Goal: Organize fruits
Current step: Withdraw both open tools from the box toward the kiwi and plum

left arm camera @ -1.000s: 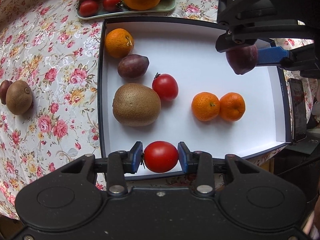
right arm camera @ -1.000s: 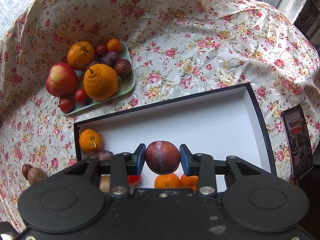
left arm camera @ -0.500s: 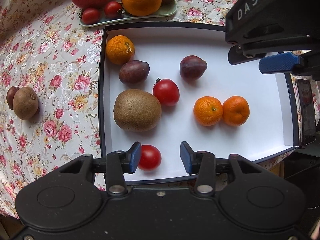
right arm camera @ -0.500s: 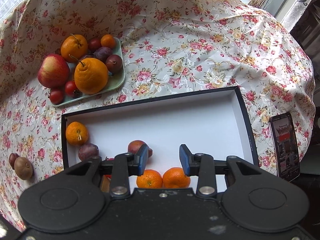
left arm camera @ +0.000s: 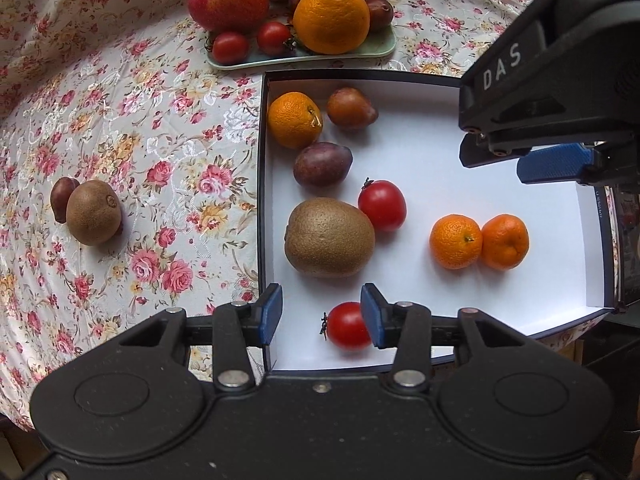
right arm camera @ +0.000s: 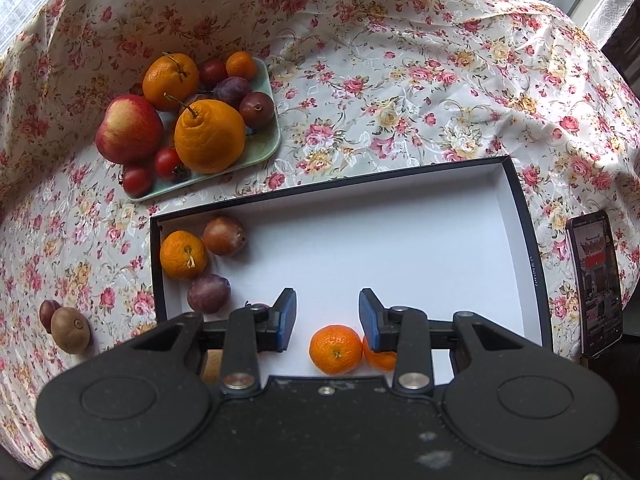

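- Left tool (left arm camera: 321,315), jaws parted and empty, above a small round red tomato (left arm camera: 347,325) lying at the near edge of the shallow white black-rimmed box (left arm camera: 520,336).
- Right tool (right arm camera: 327,319) parted, empty, above two tangerines (right arm camera: 335,349).

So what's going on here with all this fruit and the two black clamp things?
A person is sorting fruit from a green plate into a white box with two handheld grippers. At this moment both the left gripper and the right gripper are open and empty above the box. A tomato lies under the left one. The box also holds three mandarins, two plums, a kiwi and another tomato. One more kiwi sits out on the floral tablecloth.
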